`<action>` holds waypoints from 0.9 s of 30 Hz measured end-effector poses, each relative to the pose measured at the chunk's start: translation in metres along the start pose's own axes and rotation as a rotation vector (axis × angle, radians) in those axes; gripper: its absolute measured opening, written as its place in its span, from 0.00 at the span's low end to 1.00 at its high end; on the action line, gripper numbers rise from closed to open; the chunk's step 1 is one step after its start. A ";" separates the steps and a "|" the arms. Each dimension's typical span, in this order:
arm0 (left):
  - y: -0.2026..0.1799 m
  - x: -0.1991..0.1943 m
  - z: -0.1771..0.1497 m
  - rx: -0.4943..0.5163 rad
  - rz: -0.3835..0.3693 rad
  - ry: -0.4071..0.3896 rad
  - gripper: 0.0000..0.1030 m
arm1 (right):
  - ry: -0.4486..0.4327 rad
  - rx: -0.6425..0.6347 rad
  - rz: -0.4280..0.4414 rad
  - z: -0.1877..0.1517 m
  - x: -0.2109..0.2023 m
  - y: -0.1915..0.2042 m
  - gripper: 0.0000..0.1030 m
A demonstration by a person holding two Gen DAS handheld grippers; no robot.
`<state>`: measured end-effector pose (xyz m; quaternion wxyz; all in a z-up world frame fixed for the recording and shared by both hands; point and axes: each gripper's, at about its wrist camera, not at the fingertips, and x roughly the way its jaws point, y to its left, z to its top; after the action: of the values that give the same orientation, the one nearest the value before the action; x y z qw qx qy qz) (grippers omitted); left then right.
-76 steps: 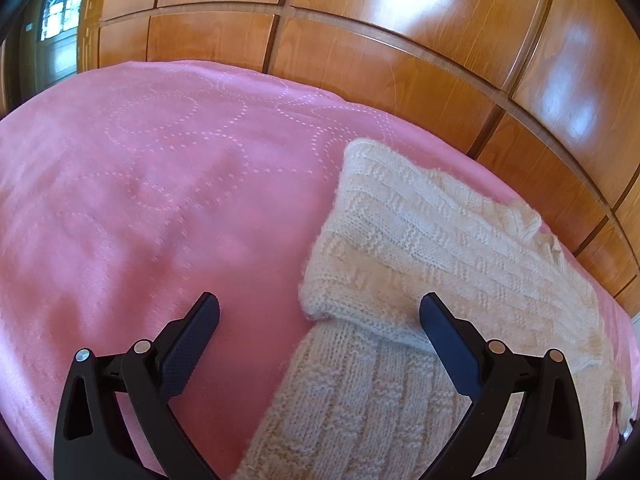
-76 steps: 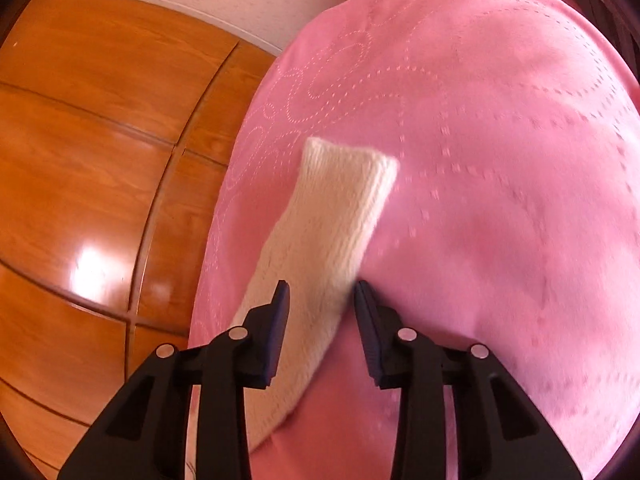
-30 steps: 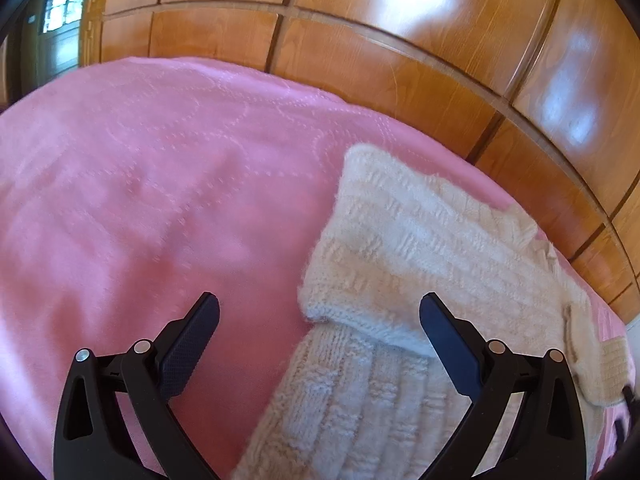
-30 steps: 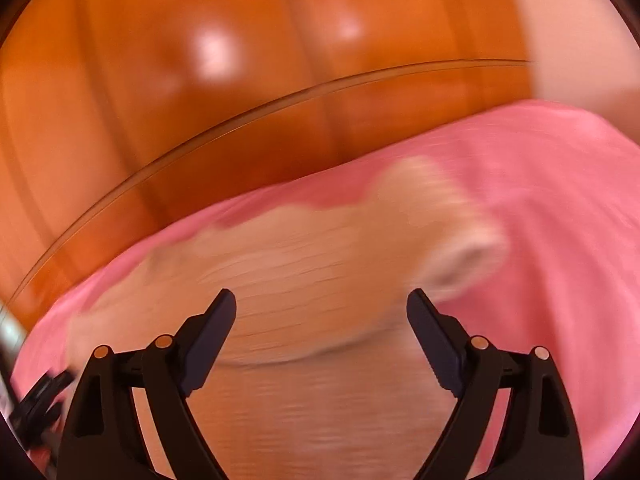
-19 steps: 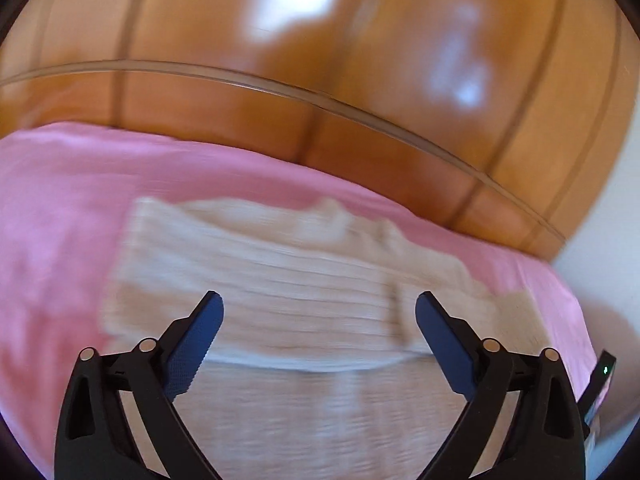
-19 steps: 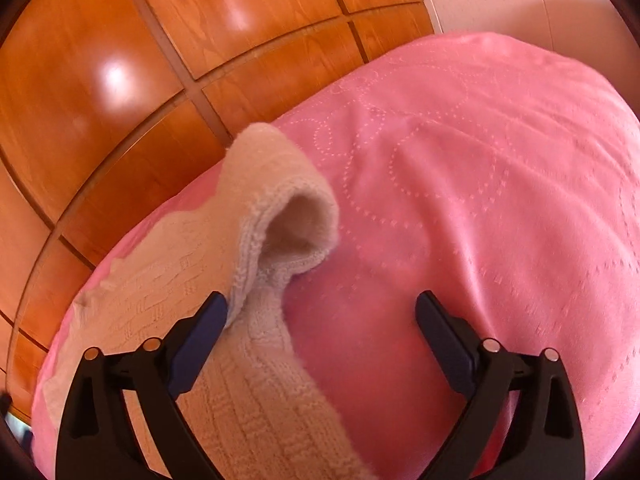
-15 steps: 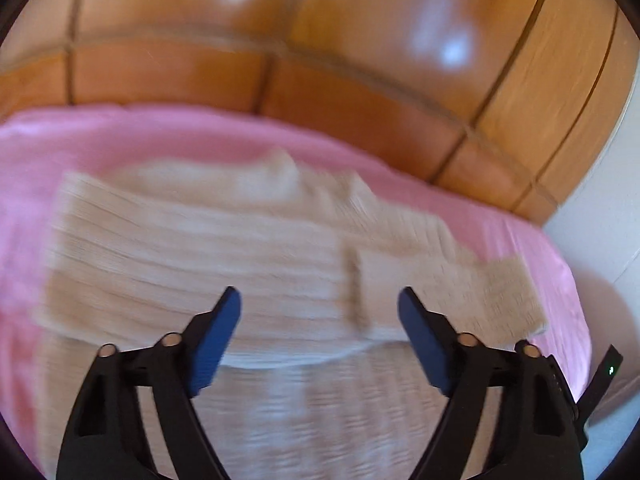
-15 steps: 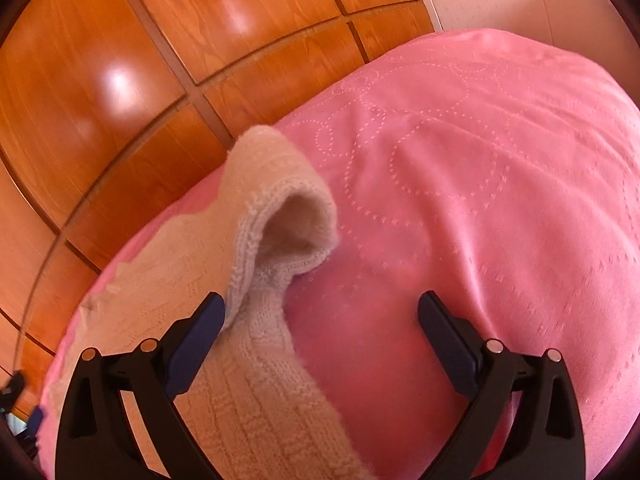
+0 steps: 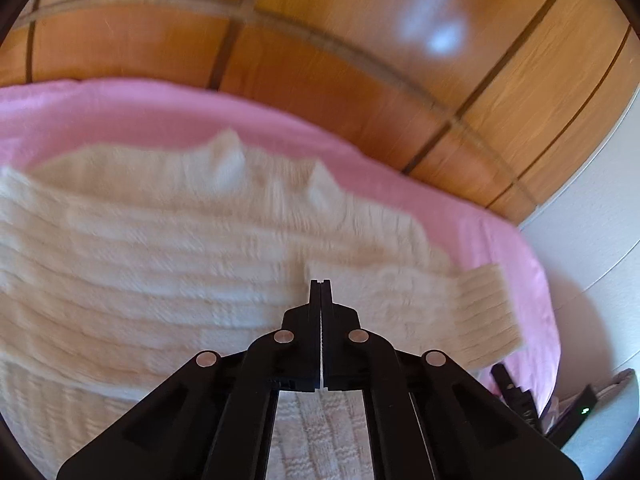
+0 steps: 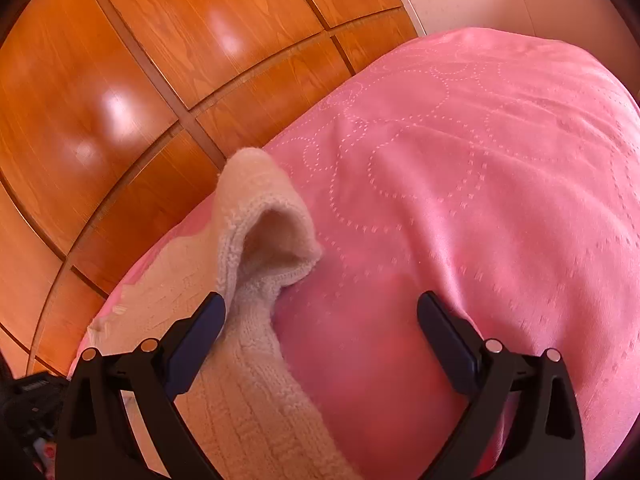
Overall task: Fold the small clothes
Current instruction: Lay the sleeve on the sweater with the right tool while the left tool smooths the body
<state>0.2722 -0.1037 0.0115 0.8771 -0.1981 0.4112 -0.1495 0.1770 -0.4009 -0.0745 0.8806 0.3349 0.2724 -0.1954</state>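
Sweater (image 9: 168, 264): cream knit, on pink bed (image 10: 480, 168), sleeves folded in. Left gripper (image 9: 320, 285): closed, empty, above it. Right gripper (image 10: 320, 312): open beside raised cuff (image 10: 268, 236). Step: mid-fold; next likely flatten cuff.

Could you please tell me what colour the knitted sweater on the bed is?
The knitted sweater is cream white; the right wrist view shows it sharpest.

We see a glossy orange-brown wooden panelled wall (image 10: 132, 92) with dark grooves and bright light spots at ten o'clock. A pink quilted bedcover (image 10: 480, 200) with dotted circles fills three o'clock. A pale plain wall (image 9: 592, 240) stands at three o'clock in the left view.
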 end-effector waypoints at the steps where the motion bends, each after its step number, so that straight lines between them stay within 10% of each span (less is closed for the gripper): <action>1: 0.004 -0.008 0.004 -0.006 -0.007 -0.022 0.00 | 0.001 -0.002 -0.003 0.000 0.001 0.001 0.94; 8: 0.029 -0.017 0.011 -0.053 0.037 -0.031 0.00 | 0.001 -0.003 -0.004 0.000 0.002 0.001 0.94; 12: 0.024 0.007 -0.005 -0.080 -0.005 0.054 0.63 | -0.001 -0.001 -0.005 0.000 0.001 0.000 0.94; 16: 0.011 0.032 -0.014 -0.046 0.026 0.090 0.62 | -0.001 -0.002 -0.009 -0.001 0.002 0.000 0.94; 20: -0.008 0.045 -0.017 0.059 0.022 0.143 0.05 | 0.002 -0.010 -0.019 -0.001 0.003 0.000 0.94; 27: 0.011 -0.008 0.006 0.052 -0.036 -0.017 0.04 | 0.004 -0.017 -0.027 -0.002 0.003 0.000 0.94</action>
<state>0.2728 -0.0897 0.0149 0.8825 -0.1837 0.3963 -0.1743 0.1789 -0.4004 -0.0775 0.8801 0.3242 0.2803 -0.2045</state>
